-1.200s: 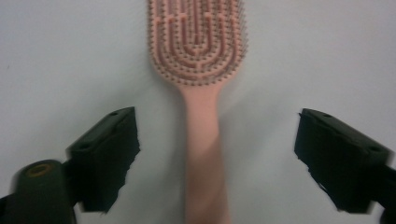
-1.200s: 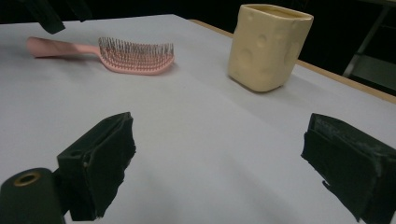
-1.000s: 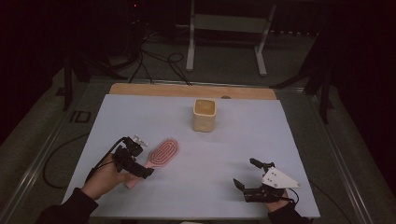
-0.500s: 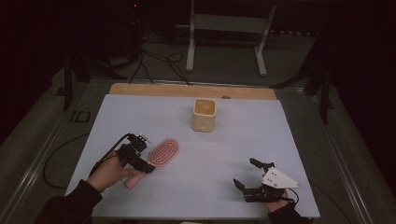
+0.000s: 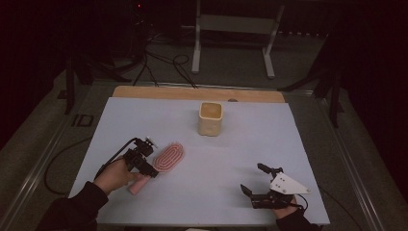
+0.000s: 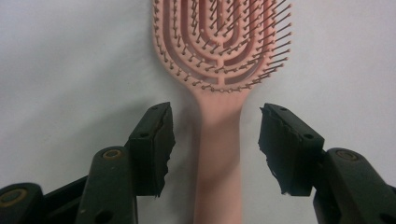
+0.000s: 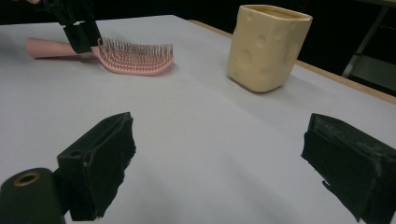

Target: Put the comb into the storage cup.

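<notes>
A pink hairbrush (image 5: 169,156) lies bristles up on the pale table sheet (image 5: 269,139), left of centre, its handle pointing toward the person. My left gripper (image 5: 150,169) is open and straddles the handle just below the brush head; in the left gripper view the handle (image 6: 218,158) runs between the two jaws without touching either, below the bristles (image 6: 219,42). My right gripper (image 5: 252,178) rests open near the front right edge, holding nothing. A cream mug-like cup (image 5: 210,119) stands upright at the back centre.
From the right gripper view the cup (image 7: 267,46) is ahead to the right, the brush (image 7: 133,59) far left with the left gripper (image 7: 77,28) on it. A wooden strip (image 5: 192,92) borders the table's far edge.
The left hand has pushed forward slightly, bringing its open gripper down around the brush handle. The right gripper, the brush and the cup have stayed where they were.
</notes>
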